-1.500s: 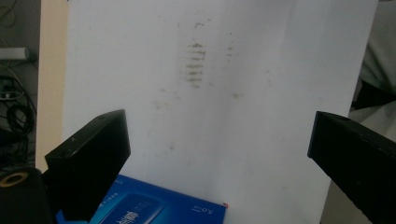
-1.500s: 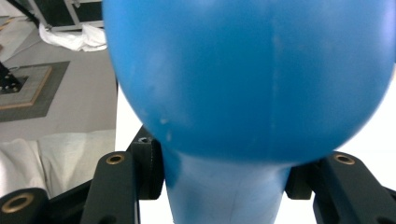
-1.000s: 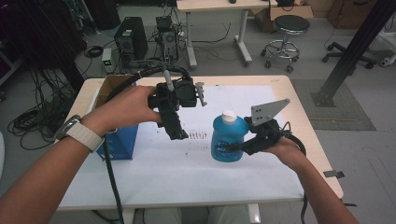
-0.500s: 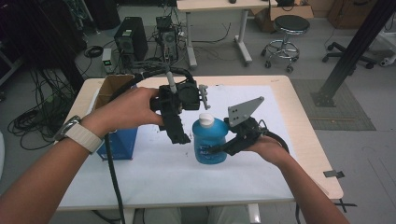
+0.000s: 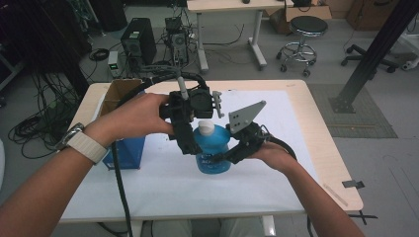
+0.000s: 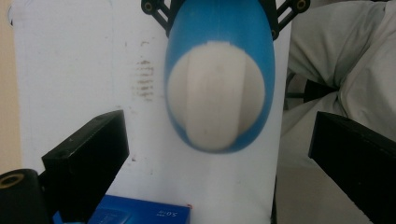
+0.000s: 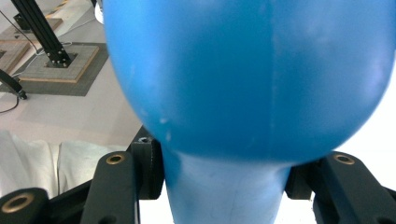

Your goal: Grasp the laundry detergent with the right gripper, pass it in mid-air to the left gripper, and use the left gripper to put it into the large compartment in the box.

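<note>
A: Where is the blue bottle right now?

B: In the middle of the high view, upright over the white sheet on the table. Whether its base touches the sheet I cannot tell. Your right gripper has it clamped low on the body from the right side of the frame.

A: How do you know the clamp is real?

B: Look at your right gripper view: the blue plastic swells across the upper frame, narrows toward the bottom centre, and both black jaws press against that narrow part, one at each side.

A: And my left gripper?

B: It hangs over the bottle, just left of the white cap in the high view, pointing down. In your left gripper view the cap sits in the upper centre, seen from above, and your jaws stand wide apart in the lower left and lower right corners, touching nothing.

A: So the cap is not gripped?

B: No. It lies between the jaws' lines but clear of both.

A: What else is near?

B: A blue box stands at the left of the table in the high view, beneath your left forearm, next to an open cardboard box at the upper left corner. The blue box's top also shows at the bottom of your left gripper view.
</note>
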The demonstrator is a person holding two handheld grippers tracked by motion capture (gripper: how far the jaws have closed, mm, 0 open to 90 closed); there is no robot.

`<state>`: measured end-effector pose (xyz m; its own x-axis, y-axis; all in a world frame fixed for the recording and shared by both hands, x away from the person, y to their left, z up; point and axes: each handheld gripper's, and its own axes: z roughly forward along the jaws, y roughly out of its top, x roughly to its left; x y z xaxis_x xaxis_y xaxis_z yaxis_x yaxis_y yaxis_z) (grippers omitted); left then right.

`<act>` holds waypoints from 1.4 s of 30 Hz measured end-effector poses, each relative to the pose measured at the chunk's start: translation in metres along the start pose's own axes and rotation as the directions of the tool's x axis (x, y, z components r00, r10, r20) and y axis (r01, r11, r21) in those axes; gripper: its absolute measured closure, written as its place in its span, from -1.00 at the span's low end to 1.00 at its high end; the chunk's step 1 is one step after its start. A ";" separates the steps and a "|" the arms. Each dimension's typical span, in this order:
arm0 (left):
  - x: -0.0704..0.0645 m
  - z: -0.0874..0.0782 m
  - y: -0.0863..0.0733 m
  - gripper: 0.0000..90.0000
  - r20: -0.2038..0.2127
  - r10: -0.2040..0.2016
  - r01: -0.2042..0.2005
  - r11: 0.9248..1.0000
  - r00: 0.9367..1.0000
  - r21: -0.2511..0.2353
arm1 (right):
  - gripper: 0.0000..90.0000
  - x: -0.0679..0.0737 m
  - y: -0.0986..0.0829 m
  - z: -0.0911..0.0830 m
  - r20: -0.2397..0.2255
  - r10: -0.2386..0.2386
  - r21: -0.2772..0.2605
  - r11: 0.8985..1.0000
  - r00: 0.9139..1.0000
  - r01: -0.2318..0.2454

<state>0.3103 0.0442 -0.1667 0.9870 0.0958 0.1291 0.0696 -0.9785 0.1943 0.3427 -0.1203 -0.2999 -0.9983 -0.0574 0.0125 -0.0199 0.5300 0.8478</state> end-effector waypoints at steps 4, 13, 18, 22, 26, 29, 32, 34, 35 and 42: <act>0.000 0.002 0.003 -0.88 0.001 0.003 -0.003 1.000 1.000 0.002 | 0.00 0.000 0.005 0.006 -0.004 -0.009 0.008 1.000 1.000 0.009; 0.001 0.009 0.008 -0.88 0.001 0.011 -0.011 1.000 1.000 0.019 | 0.00 0.001 0.008 0.009 -0.012 -0.008 0.009 1.000 1.000 0.008; 0.001 0.013 0.010 -0.88 0.011 0.017 -0.018 0.999 1.000 0.027 | 0.00 0.000 0.008 0.008 -0.012 -0.006 0.013 1.000 1.000 0.006; 0.001 0.016 0.012 -0.87 0.016 0.024 -0.024 0.999 1.000 0.027 | 0.00 0.000 0.008 0.008 -0.012 -0.003 0.013 1.000 1.000 0.004; 0.001 0.020 0.012 -0.87 0.020 0.023 -0.023 0.999 1.000 0.029 | 0.00 0.000 0.008 0.008 -0.011 -0.004 0.013 1.000 1.000 0.004; 0.001 0.021 0.012 -0.83 0.021 0.028 -0.029 0.999 0.999 0.033 | 0.00 0.001 0.008 0.008 -0.012 -0.001 0.013 1.000 1.000 0.001; 0.001 0.023 0.012 -0.78 0.026 0.031 -0.032 0.999 0.999 0.029 | 0.00 0.001 0.008 0.008 -0.011 0.001 0.014 1.000 1.000 -0.001; 0.001 0.023 0.012 -0.75 0.024 0.032 -0.033 0.999 0.999 0.027 | 0.00 0.001 0.008 0.008 -0.009 0.001 0.017 1.000 1.000 -0.001; 0.001 0.024 0.012 -0.74 0.024 0.033 -0.034 0.999 0.999 0.027 | 0.00 0.001 0.008 0.008 -0.009 0.002 0.017 1.000 1.000 -0.002; 0.002 0.024 0.013 -0.69 0.020 0.033 -0.033 0.999 0.999 0.030 | 0.00 0.000 0.008 0.007 -0.006 0.004 0.014 1.000 1.000 -0.004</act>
<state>0.3166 0.0275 -0.1877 0.9914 0.0600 0.1162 0.0408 -0.9861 0.1611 0.3420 -0.1103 -0.2969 -0.9980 -0.0601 0.0187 -0.0169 0.5423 0.8400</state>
